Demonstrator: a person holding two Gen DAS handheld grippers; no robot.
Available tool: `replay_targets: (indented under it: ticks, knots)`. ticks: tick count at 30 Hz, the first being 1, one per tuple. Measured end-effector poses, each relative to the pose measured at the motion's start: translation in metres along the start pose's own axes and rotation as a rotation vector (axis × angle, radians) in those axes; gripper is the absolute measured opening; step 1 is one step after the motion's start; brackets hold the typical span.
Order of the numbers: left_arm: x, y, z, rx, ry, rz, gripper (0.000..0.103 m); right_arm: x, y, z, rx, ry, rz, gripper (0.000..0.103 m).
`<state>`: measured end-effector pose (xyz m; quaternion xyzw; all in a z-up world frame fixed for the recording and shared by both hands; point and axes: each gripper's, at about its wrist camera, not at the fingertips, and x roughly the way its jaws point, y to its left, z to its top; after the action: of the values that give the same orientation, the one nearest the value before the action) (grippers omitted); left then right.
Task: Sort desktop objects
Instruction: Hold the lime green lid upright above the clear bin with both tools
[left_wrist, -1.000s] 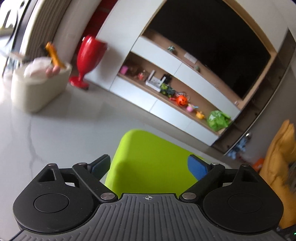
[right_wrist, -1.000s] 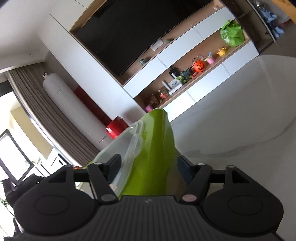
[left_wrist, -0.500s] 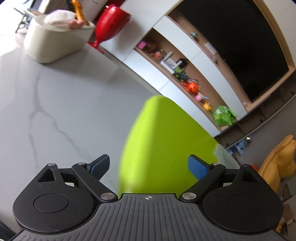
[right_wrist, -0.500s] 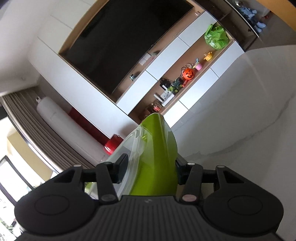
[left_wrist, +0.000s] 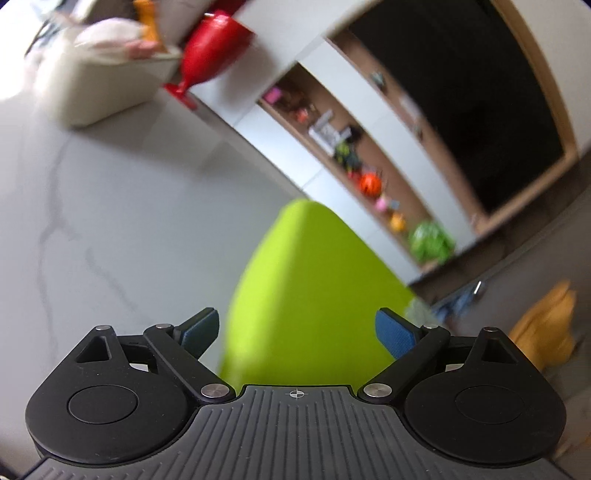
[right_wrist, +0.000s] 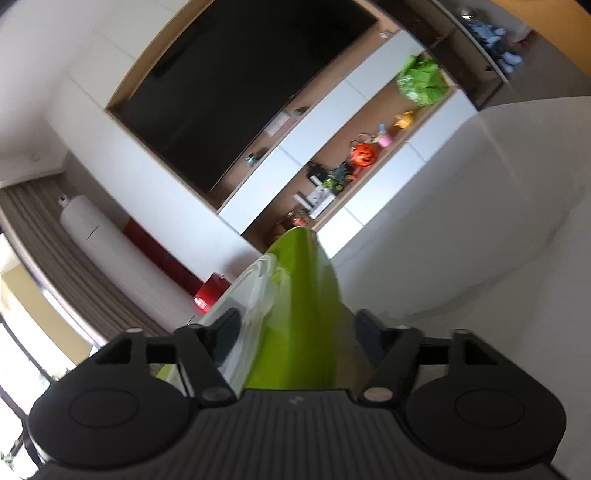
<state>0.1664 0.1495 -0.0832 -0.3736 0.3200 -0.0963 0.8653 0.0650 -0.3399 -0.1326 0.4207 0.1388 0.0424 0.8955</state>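
Left wrist view: left gripper stands released around a lime-green box; white marble table; far left, cream container, red goblet. Right wrist view: right gripper is opening around the box; television and shelf unit beyond.

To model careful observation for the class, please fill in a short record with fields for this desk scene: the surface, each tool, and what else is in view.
surface: white marble table
left tool: green container between its fingers; grip unclear
right tool: jaws opening, the green container between them
far end of table: cream bin, red goblet just beyond it
background: dark screen; orange pumpkin on a shelf
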Motion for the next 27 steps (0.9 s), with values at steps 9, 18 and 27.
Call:
replay_targets:
  ticks: [9, 18, 27]
  knots:
    - [-0.011, 0.008, -0.019, -0.015, 0.029, -0.013, 0.099, -0.031, -0.017, -0.013, 0.088, 0.025, 0.056, 0.069]
    - [0.022, -0.045, -0.01, 0.17, 0.047, 0.078, 0.089, -0.022, 0.007, 0.008, -0.019, 0.001, 0.002, 0.046]
    - [-0.038, -0.008, -0.019, 0.001, -0.058, 0.088, 0.098, -0.053, 0.003, -0.003, -0.001, -0.023, -0.069, 0.073]
